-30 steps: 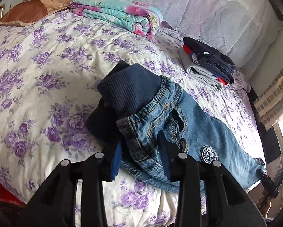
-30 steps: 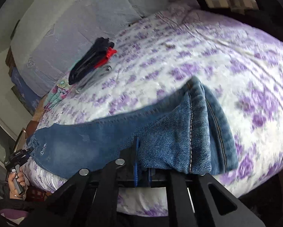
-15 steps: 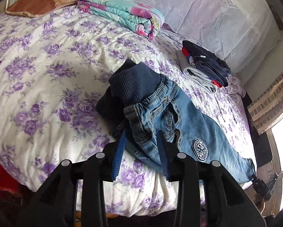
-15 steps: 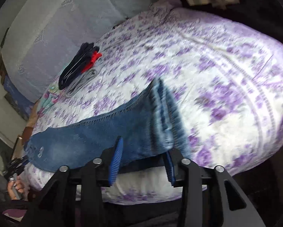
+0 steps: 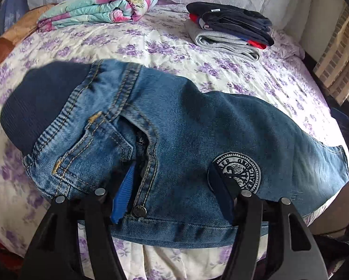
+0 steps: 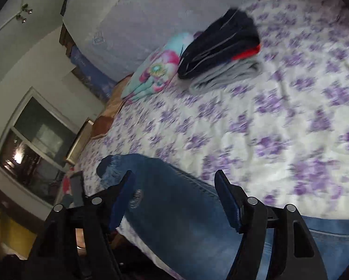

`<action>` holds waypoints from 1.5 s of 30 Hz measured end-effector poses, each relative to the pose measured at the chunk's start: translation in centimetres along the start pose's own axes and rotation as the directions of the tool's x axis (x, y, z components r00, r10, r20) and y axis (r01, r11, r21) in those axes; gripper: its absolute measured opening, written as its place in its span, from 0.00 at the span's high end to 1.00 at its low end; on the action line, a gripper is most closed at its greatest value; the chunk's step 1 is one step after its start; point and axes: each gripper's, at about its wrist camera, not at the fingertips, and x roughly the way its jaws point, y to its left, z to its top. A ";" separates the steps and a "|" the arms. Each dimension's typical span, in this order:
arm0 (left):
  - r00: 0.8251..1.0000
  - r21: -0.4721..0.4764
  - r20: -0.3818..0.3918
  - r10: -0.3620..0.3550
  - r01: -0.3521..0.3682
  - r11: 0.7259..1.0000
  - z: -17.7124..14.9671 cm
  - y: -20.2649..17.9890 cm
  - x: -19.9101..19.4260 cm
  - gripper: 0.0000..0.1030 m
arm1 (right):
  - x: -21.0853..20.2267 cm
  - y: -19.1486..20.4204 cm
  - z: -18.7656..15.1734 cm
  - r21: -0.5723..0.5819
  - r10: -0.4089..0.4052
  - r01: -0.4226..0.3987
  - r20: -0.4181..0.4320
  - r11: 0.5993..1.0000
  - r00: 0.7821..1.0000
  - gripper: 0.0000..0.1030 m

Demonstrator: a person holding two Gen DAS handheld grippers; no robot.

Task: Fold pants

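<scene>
the right wrist view is blurring, cutting off the jeans at its lower edge. they are lying along the bed's near edge, waistband leftward in the left wrist view. the left gripper and right gripper are standing apart over the denim after just opening, gripping nothing.

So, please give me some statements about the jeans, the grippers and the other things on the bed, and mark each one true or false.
1. The jeans lie on the bed cover. True.
2. The left gripper is clamped on the jeans. False: its jaws have just been opening and stand apart over the denim.
3. The right gripper is open. True.
4. A round patch is on the jeans. True.
5. The pile of folded clothes lies on the jeans. False: it lies apart, farther back.
</scene>
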 end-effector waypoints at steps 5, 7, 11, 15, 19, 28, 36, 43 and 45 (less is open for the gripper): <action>0.999 0.007 0.027 -0.022 0.022 1.000 -1.5 0.2 -1.1 0.41 | 10.1 2.1 3.5 0.029 0.071 -0.066 -0.208 0.997 0.976 0.28; 0.998 -0.039 0.031 -0.059 0.060 0.997 -1.4 0.9 -1.4 0.41 | 13.4 2.2 4.4 0.055 0.085 -0.072 -0.297 0.996 0.951 0.28; 0.995 -0.048 0.033 -0.090 0.092 0.995 -0.2 0.2 -2.0 0.35 | 17.5 2.8 4.5 0.127 0.179 -0.135 -0.463 0.983 0.868 0.26; 0.988 0.046 0.099 -0.120 0.116 0.992 1.1 -2.1 -3.0 0.21 | 19.0 3.6 3.8 0.197 0.285 -0.208 -0.581 0.958 0.763 0.18; 0.997 0.083 0.039 -0.067 0.064 0.994 1.6 -3.3 0.1 0.18 | 19.6 3.8 3.0 0.195 0.278 -0.198 -0.642 0.961 0.715 0.19; 0.998 0.137 0.030 -0.050 0.046 0.989 -0.6 -3.1 0.9 0.17 | 17.3 2.2 1.7 0.184 0.269 -0.197 -0.684 0.963 0.678 0.10; 0.998 0.110 0.036 -0.048 0.043 0.993 -0.7 -3.2 1.0 0.17 | 23.5 3.9 3.9 0.213 0.338 -0.262 -0.578 0.941 0.743 0.09; 0.997 0.105 0.042 -0.068 0.063 0.992 -0.8 -2.9 0.8 0.17 | 19.1 1.4 4.5 0.185 0.415 -0.372 -0.416 0.910 0.809 0.52; 0.996 0.104 0.044 -0.073 0.068 0.992 -0.8 -2.8 0.8 0.17 | 17.6 1.0 4.4 0.174 0.412 -0.373 -0.367 0.911 0.834 0.55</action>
